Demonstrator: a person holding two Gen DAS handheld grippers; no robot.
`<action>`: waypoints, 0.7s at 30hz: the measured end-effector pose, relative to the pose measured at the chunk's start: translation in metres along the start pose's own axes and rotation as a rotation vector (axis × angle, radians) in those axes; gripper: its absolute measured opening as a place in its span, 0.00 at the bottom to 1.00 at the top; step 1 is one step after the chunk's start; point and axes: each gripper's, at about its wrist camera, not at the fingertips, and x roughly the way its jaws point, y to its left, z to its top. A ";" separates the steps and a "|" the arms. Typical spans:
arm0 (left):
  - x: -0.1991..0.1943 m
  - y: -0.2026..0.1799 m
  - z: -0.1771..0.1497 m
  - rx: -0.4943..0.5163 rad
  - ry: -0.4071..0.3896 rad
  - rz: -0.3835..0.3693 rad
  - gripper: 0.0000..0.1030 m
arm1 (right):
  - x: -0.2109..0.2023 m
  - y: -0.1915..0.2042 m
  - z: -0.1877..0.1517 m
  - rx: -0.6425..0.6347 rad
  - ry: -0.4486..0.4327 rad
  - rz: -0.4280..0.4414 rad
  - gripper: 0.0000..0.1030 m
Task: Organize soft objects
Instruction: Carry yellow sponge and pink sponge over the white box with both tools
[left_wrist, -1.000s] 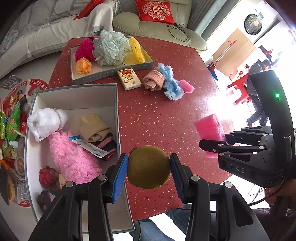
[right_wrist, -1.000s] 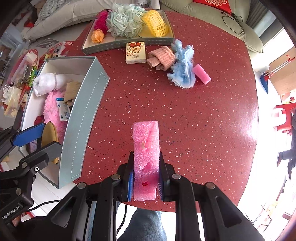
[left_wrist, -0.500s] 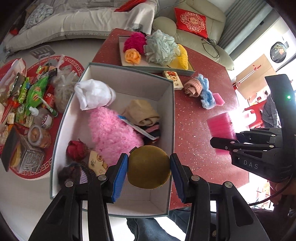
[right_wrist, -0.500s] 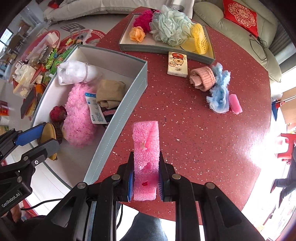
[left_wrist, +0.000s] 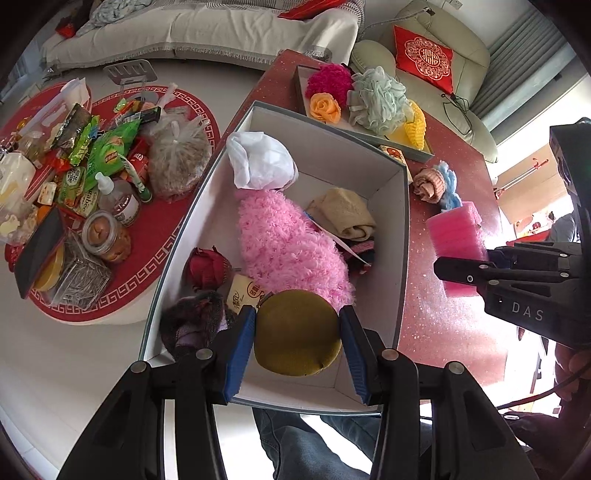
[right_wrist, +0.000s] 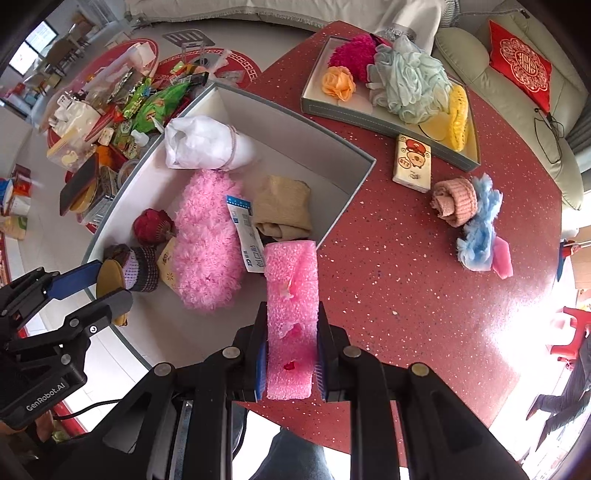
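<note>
Both tools shifted over box (left_wrist: 402, 206), olive pad (left_wrist: 297, 332) gripped

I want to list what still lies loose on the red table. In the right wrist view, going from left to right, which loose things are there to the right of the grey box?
Cartoon-printed packet → rolled pink knit → blue fluffy piece → small pink sponge.

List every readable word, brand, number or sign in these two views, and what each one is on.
"DAS": on the body of the right gripper, seen from the left wrist.
"GenRobot.AI": on the body of the left gripper, seen from the right wrist.
Paper slip in the box: print too small to read.
Snack packets on the floor: lettering too blurred to read.
Cartoon packet: no legible text.
</note>
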 end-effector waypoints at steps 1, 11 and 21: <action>0.000 0.001 -0.001 -0.002 0.002 0.003 0.46 | 0.001 0.003 0.002 -0.010 0.001 0.002 0.22; 0.005 0.006 -0.004 -0.007 0.026 0.016 0.46 | 0.005 0.027 0.013 -0.068 0.008 0.024 0.22; 0.009 0.006 -0.003 -0.005 0.040 0.025 0.46 | 0.010 0.029 0.017 -0.074 0.017 0.031 0.22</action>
